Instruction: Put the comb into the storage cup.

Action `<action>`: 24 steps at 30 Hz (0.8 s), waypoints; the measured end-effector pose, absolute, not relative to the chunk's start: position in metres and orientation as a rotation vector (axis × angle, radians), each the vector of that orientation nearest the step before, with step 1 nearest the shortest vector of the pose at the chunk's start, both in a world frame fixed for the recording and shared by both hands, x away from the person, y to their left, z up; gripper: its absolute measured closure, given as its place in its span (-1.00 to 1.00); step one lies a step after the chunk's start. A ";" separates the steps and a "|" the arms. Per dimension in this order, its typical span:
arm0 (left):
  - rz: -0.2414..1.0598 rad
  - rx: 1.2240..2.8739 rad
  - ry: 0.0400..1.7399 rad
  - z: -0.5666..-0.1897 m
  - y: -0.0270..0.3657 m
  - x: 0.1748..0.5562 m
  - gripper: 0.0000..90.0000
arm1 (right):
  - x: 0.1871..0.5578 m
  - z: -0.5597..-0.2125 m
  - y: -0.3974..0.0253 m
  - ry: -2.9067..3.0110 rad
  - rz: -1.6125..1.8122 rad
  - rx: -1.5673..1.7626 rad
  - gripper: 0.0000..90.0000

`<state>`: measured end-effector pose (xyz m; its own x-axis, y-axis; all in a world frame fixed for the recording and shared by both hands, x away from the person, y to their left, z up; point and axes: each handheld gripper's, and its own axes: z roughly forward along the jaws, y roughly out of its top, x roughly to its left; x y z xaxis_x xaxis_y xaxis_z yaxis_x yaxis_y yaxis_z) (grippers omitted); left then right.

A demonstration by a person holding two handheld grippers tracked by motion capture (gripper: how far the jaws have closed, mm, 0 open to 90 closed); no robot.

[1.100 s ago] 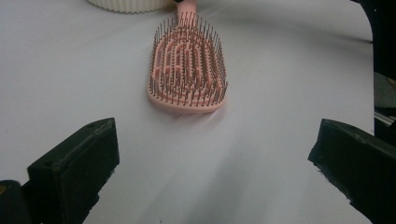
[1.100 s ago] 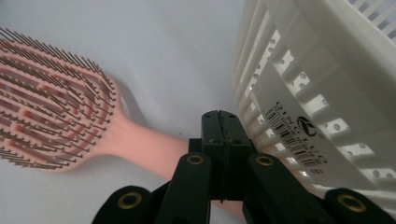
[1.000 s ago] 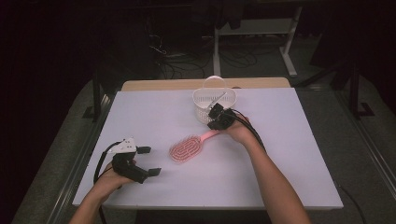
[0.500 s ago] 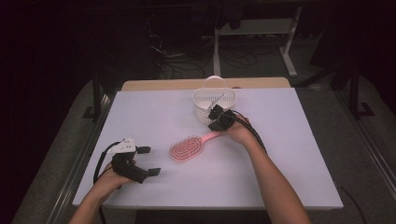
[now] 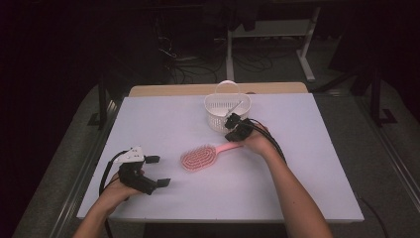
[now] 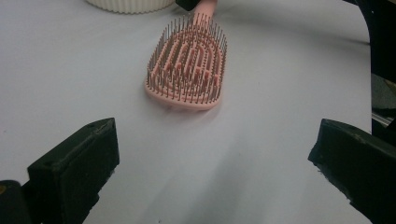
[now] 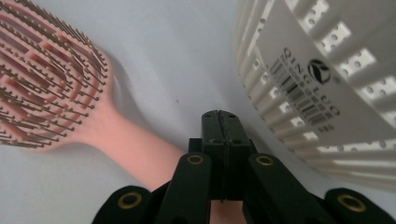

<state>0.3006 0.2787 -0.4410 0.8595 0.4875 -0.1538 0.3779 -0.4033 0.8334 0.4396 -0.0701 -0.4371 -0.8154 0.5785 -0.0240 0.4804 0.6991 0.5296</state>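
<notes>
While the left gripper [image 5: 157,171] rests wide open at seven o'clock on the white table [image 5: 317,198], the right gripper [image 7: 219,128] (jaws pressed together) sits over the central pink hairbrush [image 5: 198,157]'s handle; beyond stands a white basket [image 7: 327,84] labelled "QINGLUO", in a dark room.

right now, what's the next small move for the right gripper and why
Probably open the right gripper and straddle the pink hairbrush handle: its fingers look shut on nothing, and the brush lies flat beside the white basket.
</notes>
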 end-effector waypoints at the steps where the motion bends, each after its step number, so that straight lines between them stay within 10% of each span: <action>1: 0.139 2.038 0.631 -0.441 0.279 0.301 -1.00 | 0.439 -0.437 -0.071 2.723 0.765 0.854 0.97; 24: 0.132 2.046 0.630 -0.442 0.278 0.300 -0.99 | 0.427 -0.440 -0.096 2.772 0.732 0.851 0.98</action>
